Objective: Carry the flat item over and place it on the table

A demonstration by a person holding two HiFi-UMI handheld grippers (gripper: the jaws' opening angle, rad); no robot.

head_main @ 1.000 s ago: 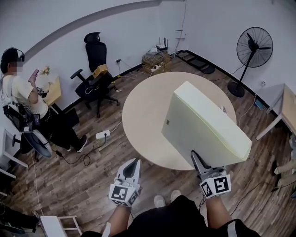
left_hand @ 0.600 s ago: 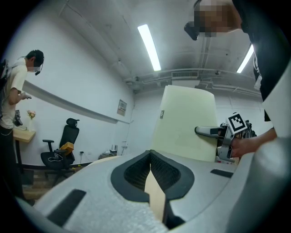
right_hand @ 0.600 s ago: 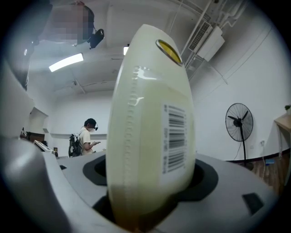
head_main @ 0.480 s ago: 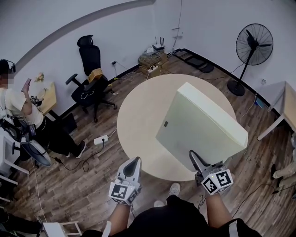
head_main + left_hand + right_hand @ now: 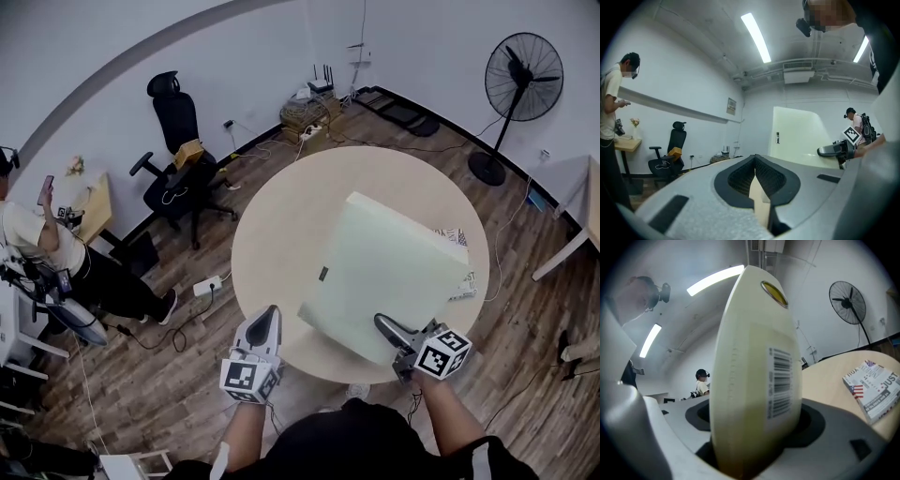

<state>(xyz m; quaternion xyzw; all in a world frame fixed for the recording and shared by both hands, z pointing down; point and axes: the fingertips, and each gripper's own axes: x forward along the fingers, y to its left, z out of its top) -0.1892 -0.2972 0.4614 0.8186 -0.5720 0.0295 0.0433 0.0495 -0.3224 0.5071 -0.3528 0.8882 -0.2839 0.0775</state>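
The pale flat slab (image 5: 384, 262) hangs tilted over the near right part of the round table (image 5: 281, 225). Its near edge juts past the table's near edge, and there the right gripper (image 5: 392, 330) has its jaws spread wide and clamped across the slab's thickness. The right gripper view shows the barcoded edge filling the gap between the pads. Whether the slab touches the tabletop I cannot tell. The left gripper (image 5: 270, 319) hovers just off the table's near left edge, well apart from the slab, with its jaws pressed together on nothing. There is one slab, two grippers and one table. One printed packet (image 5: 463, 284) lies by the table's right edge, partly covered by the slab. Around the table are one office chair (image 5: 178, 150), one standing fan (image 5: 523, 80) and one person (image 5: 37, 246) at the far left.
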